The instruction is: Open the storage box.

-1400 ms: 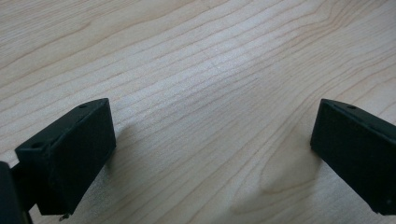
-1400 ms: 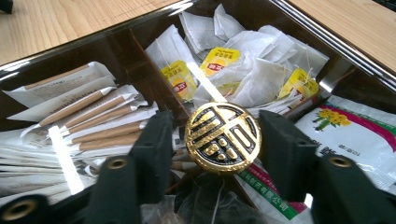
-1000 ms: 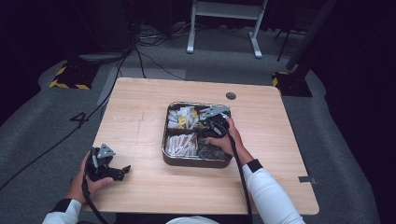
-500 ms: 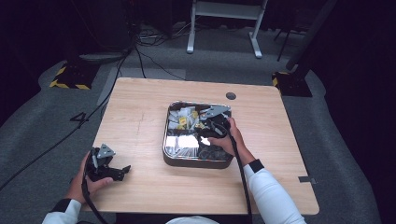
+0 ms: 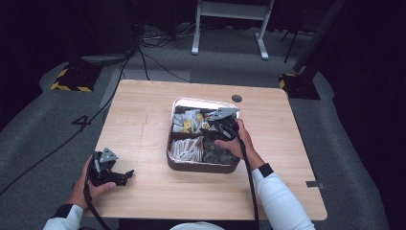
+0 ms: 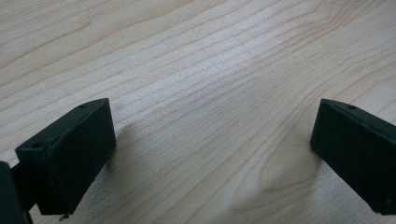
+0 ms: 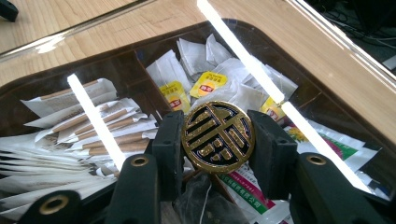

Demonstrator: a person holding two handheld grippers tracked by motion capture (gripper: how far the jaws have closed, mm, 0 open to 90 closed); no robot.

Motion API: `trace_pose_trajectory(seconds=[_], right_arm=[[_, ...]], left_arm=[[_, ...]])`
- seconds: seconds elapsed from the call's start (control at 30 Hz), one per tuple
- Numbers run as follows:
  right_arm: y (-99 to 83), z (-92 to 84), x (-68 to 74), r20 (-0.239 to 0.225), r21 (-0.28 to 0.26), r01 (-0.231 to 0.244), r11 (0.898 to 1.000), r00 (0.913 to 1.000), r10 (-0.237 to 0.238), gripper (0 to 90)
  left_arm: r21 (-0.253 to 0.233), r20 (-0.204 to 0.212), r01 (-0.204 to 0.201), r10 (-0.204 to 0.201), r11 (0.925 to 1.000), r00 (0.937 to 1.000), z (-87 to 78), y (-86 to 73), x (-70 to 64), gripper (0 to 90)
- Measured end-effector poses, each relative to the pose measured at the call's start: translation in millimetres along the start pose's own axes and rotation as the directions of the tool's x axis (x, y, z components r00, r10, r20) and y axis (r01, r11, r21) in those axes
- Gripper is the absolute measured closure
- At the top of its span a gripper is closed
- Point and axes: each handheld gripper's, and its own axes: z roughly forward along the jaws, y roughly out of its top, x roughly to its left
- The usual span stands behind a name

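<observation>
A metal tray with compartments stands mid-table under a clear lid that reflects light strips. My right gripper is shut on the lid's round gold-and-black knob, one jaw on each side; in the high view this gripper is over the tray's right half. I cannot tell whether the lid is raised. My left gripper rests on the table at the front left. Its jaws are open with only bare wood between them.
Under the lid lie tea bags with yellow tags, paper-wrapped sticks and printed sachets. A small dark round hole sits near the table's far edge. Cables and a white stand are on the floor beyond.
</observation>
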Motion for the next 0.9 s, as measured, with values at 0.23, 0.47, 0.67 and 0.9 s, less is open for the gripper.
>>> trace_pose_trajectory(seconds=[0.23,0.47,0.67,0.9], right_arm=[[5.9,-11.8,-0.8,-0.013,-0.021,0.011,1.000,0.9999,-0.011,58.6],[10.8,-20.9,-1.1,-0.009,-0.027,0.006,1.000,0.9999,-0.006,58.7],[15.8,-26.8,-2.1,-0.004,-0.040,0.004,0.999,1.0000,-0.004,58.7],[13.8,-31.0,-2.5,-0.007,-0.034,0.004,0.999,1.0000,-0.004,58.7]], left_arm=[[0.000,0.000,0.001,-0.001,1.0000,1.0000,-0.1,0.0,0.0,0.3],[0.000,0.000,0.000,0.000,1.0000,1.0000,0.0,0.0,0.1,0.3],[0.001,0.000,0.001,-0.001,1.0000,1.0000,-0.1,0.0,0.0,0.3],[0.000,0.000,0.000,0.000,1.0000,1.0000,0.0,0.0,0.1,0.3]])
